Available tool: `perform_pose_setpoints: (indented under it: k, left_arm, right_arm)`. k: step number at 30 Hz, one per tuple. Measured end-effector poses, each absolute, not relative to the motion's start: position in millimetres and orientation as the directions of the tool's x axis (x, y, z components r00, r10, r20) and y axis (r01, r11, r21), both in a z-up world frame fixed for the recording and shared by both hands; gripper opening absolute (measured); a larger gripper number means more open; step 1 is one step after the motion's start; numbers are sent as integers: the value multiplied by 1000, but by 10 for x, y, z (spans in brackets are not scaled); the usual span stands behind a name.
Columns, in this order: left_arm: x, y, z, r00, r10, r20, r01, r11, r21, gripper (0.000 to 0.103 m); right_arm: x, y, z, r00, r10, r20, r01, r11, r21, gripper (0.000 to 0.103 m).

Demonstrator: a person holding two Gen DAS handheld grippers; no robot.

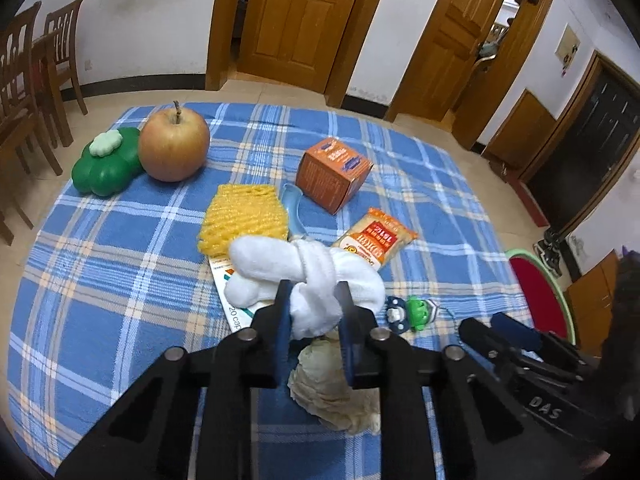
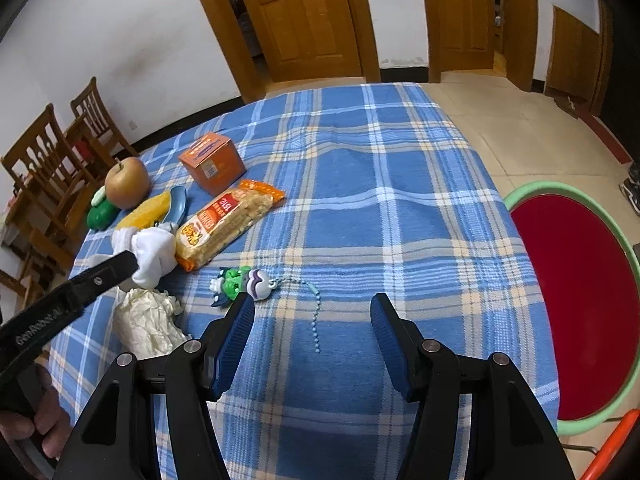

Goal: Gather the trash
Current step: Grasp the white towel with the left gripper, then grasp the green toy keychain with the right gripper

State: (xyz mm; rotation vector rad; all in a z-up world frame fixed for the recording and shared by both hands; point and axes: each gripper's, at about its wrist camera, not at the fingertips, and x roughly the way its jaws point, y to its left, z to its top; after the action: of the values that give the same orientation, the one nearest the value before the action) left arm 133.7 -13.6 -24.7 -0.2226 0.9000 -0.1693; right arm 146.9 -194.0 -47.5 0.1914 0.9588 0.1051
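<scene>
The left gripper (image 1: 314, 304) had its jaws clamped on the knotted white cloth (image 1: 304, 276), pinching the near lobe of the bundle while the rest spread away from it, its long axis running crosswise to the fingers. The right gripper (image 2: 312, 320) hung with its jaws well apart and nothing between them, over bare plaid tablecloth (image 2: 380, 184).

Just beneath the left gripper, on the near side of the white bundle, lay a crumpled paper wad (image 1: 332, 388), touching or nearly touching the cloth; I judged it the plainest piece of rubbish on the table. From the right gripper it sat off to the left, and the left hand was clearly the nearer one, though that hand was already occupied.

A small toy keychain (image 2: 240, 282) lay just ahead of the right gripper's left finger, its bead chain trailing toward the gap between the jaws. Farther out sat a snack packet (image 2: 224, 224), an orange box (image 2: 212, 162), a yellow foam net (image 1: 244, 216), an apple (image 1: 174, 146) and a green toy pepper (image 1: 106, 164).

Off the table's right edge stood a red basin with a green rim (image 2: 576, 300), near the right hand, with open cloth between. It looked the likely drop point, and a lift would need to clear that edge.
</scene>
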Motion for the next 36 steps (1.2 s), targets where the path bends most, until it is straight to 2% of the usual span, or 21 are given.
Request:
perform_pose_setpoints:
  k: [2,17,28,32,36]
  left_arm:
    - [1291,-92,-196,625,-239,-743,51,963,-266,15]
    - [1062,468,-16,687,-139,-713,-55,969,-242,14]
    - [941,665,-67,683,-141,-717,-78,961,-264,14]
    - [912,689,-111,676,-138,-724,-88,960,-265,14]
    - [880,699,-144,668,-136,-732,-93,960,-263,14]
  right_arm:
    - [1474,-1915,-476,570,177,-802,-9,978,209,62]
    - [1547,-1600,-499,558,203,-805,-74,978,195,62]
    - [1674,-1411,-638,553,150,-819,-80,989,127,61]
    - [1686,-1381,-648,567,138,-812,-91,990,104,49]
    - [1670,-1354,-652,578,130,-806,-105,991,85,48]
